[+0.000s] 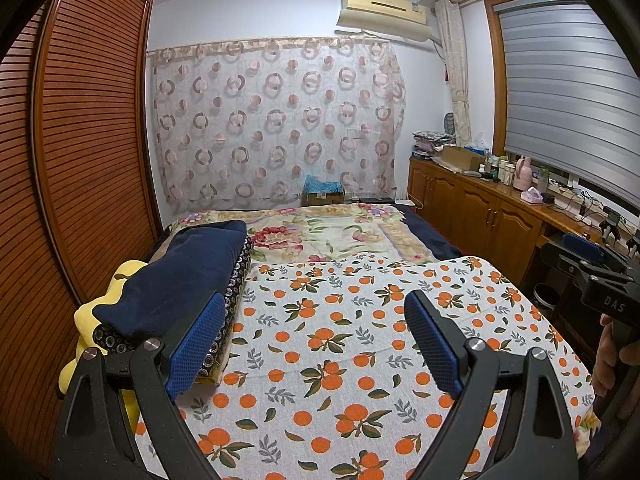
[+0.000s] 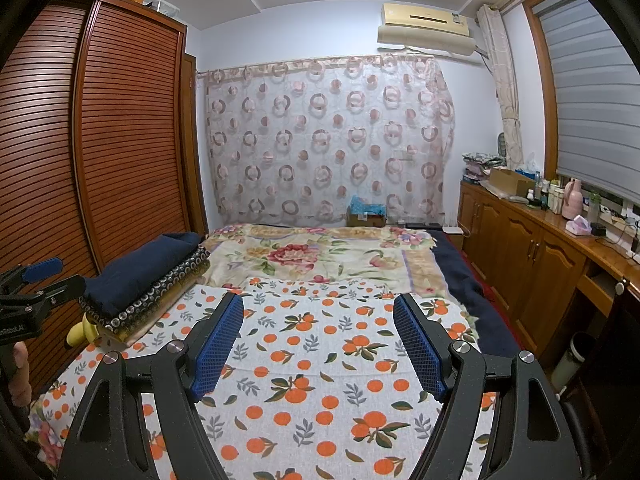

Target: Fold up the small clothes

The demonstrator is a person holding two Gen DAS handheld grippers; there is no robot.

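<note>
An orange-print cloth point(image 1: 340, 360) lies flat across the near part of the bed, also seen in the right wrist view point(image 2: 320, 360). My left gripper point(image 1: 316, 300) hovers over it, open, with nothing between its blue pads. My right gripper point(image 2: 318, 300) is open above the same cloth and holds nothing. At the bed's left edge, a folded navy cloth point(image 1: 180, 272) rests on a dark circle-patterned folded cloth point(image 1: 240, 280); the navy cloth point(image 2: 140, 268) shows in the right wrist view too. Each gripper appears at the other view's edge: the right point(image 1: 600, 276), the left point(image 2: 32, 284).
A yellow plush point(image 1: 86, 320) sits beside the stack. A floral blanket point(image 1: 320, 236) covers the far bed. A louvred wooden wardrobe point(image 1: 80, 160) stands along the left, and a wooden cabinet point(image 1: 480, 208) with bottles and boxes along the right. A bin point(image 1: 546, 296) stands by the bed.
</note>
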